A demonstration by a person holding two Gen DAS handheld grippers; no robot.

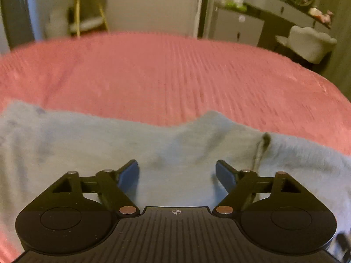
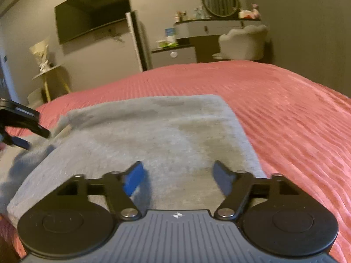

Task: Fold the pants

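Grey pants (image 1: 109, 144) lie flat on a pink bedspread (image 1: 175, 74). In the left wrist view they fill the lower half, with a fold seam (image 1: 261, 146) at the right. My left gripper (image 1: 177, 171) is open just above the cloth, holding nothing. In the right wrist view the pants (image 2: 166, 131) lie as a folded grey rectangle. My right gripper (image 2: 178, 173) is open over its near edge, empty. The left gripper (image 2: 22, 129) shows at the far left edge of that view, by the cloth's left corner.
The pink bedspread (image 2: 285, 118) stretches far and right of the pants. Beyond the bed stand a wall TV (image 2: 92, 11), a white fridge (image 2: 138, 41), a vanity with round mirror (image 2: 220, 0), a pale chair (image 2: 243, 41) and a small side table (image 2: 50, 76).
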